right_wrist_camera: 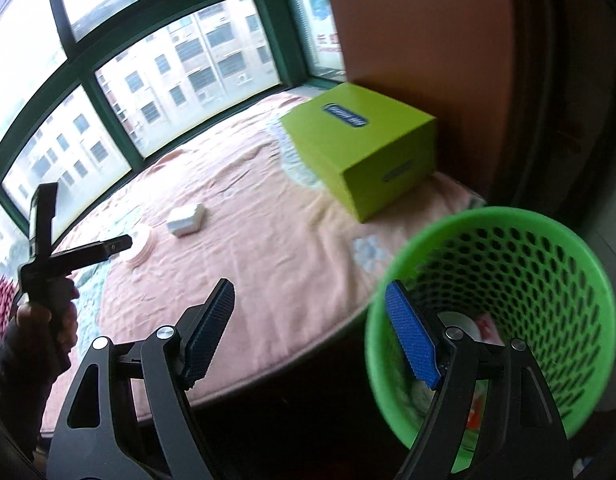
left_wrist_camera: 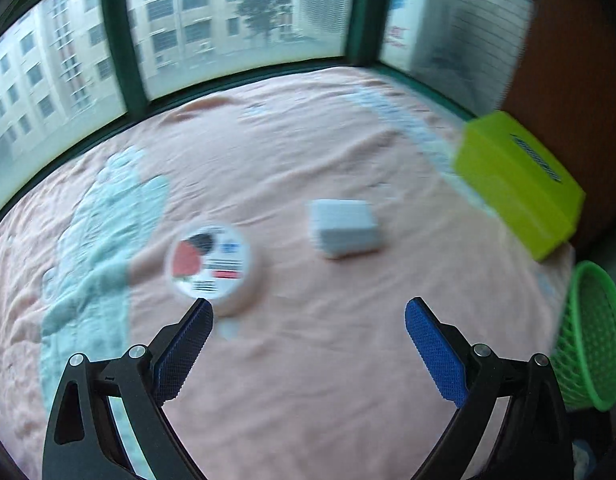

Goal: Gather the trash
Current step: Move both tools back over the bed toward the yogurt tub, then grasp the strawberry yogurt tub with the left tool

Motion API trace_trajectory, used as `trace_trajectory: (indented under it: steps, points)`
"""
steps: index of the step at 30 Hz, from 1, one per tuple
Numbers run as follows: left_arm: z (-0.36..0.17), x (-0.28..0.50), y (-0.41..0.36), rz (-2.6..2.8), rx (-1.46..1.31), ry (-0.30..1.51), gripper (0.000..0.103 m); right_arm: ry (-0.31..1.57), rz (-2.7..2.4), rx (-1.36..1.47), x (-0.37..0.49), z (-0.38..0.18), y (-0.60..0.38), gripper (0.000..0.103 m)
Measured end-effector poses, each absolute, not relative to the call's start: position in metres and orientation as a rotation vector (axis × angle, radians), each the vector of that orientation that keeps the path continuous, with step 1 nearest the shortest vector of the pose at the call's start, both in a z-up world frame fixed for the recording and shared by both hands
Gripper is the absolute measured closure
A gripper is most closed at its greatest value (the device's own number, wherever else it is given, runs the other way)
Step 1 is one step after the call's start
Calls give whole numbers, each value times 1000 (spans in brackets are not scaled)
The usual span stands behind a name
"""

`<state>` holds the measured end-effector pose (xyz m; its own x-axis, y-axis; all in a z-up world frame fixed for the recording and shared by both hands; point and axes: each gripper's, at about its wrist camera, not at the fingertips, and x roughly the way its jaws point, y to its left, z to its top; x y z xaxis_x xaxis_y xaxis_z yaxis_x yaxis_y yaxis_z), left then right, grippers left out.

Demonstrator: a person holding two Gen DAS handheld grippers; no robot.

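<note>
Left wrist view: left tongs (left_wrist_camera: 309, 312) spread wide, nothing between pads, above pink cloth-covered table (left_wrist_camera: 308, 152). Round white tub (left_wrist_camera: 210, 258) just past left pad; white box (left_wrist_camera: 343, 228) beyond, apart. Lime box (left_wrist_camera: 515, 184) at right; green mesh basket (left_wrist_camera: 591, 340) off table edge.

Right wrist view: right tongs (right_wrist_camera: 309, 300) spread, empty, right pad over basket (right_wrist_camera: 507, 304) rim. Scraps inside basket. Hand (right_wrist_camera: 48, 320) holds left tongs (right_wrist_camera: 120, 244) near tub (right_wrist_camera: 142, 250); white box (right_wrist_camera: 186, 219) behind it, lime box (right_wrist_camera: 363, 152) far right.

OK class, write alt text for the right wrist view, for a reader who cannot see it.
The open, empty right hand-held gripper hangs beside a green perforated plastic wastebasket holding some trash. Behind, a pink bedspread carries a lime-green cardboard box, a small white box and a round white container, which the left hand-held gripper nears.
</note>
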<state>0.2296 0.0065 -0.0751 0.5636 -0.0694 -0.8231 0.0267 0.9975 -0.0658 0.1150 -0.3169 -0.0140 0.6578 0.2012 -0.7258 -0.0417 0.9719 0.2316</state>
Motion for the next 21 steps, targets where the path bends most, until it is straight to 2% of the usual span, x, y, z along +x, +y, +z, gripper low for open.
trace_trajectory:
  steps: [8, 21]
  points:
    - [-108, 259, 50, 15, -59, 1034, 9, 871, 208, 181, 149, -21, -276, 25]
    - [-145, 287, 65, 21, -37, 1094, 9, 918, 315, 127, 205, -40, -213, 25]
